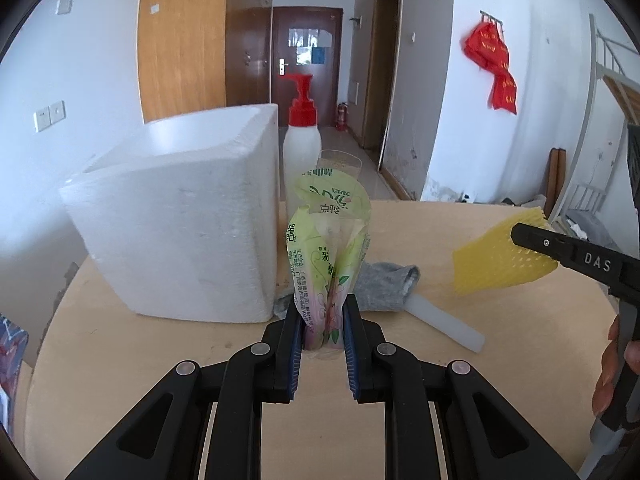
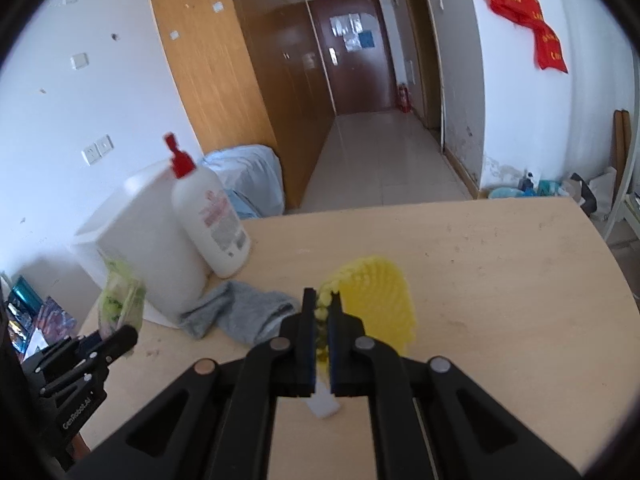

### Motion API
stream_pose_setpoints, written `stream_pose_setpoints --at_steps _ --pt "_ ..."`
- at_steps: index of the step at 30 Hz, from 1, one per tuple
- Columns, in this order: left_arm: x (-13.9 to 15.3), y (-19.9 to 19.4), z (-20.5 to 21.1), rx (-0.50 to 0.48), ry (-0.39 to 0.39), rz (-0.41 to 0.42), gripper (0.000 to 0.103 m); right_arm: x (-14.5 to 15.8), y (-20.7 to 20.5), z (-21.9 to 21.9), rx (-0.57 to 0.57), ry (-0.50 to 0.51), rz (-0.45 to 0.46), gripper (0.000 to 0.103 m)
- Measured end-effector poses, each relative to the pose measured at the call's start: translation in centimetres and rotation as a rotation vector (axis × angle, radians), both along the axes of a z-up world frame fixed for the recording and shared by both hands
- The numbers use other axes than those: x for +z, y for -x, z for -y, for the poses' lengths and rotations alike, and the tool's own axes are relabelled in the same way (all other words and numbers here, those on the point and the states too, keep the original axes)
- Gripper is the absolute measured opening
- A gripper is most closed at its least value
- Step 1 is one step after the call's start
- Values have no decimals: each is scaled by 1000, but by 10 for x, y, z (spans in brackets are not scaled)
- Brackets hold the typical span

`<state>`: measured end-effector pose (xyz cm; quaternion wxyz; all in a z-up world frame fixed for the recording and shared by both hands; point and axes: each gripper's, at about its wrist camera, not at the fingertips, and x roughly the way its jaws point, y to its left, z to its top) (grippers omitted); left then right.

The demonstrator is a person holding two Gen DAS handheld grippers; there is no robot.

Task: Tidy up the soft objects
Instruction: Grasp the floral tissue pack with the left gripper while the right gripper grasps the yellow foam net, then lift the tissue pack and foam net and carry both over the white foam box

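My left gripper (image 1: 323, 304) is shut on a green tissue pack (image 1: 330, 248) and holds it upright above the table, just right of the white foam box (image 1: 180, 216). The pack also shows in the right wrist view (image 2: 120, 304). My right gripper (image 2: 322, 300) is shut on a yellow foam net sleeve (image 2: 376, 300) held above the table; it also shows in the left wrist view (image 1: 500, 260). A grey sock (image 1: 386, 286) lies on the table behind the pack, also in the right wrist view (image 2: 240, 312).
A white pump bottle with a red top (image 1: 302, 136) stands beside the foam box. A white stick-shaped piece (image 1: 444, 324) lies on the wooden table (image 1: 440, 400) near the sock. Bright packages (image 2: 32, 320) sit off the table's left edge.
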<state>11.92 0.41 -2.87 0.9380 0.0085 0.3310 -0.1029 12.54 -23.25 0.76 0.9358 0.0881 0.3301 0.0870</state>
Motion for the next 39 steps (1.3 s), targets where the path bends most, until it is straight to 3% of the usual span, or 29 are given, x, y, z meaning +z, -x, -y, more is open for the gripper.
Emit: stream_pose_setpoints --at_steps 8,16,39 --pt "20 27 -5 21 22 30 20 28 40 -6 19 -20 73 6" --pt "49 76 -14 39 8 121 20 52 88 -16 15 -22 164 6" --pt "83 177 -33 112 -7 261 20 81 178 -36 35 -22 307 6"
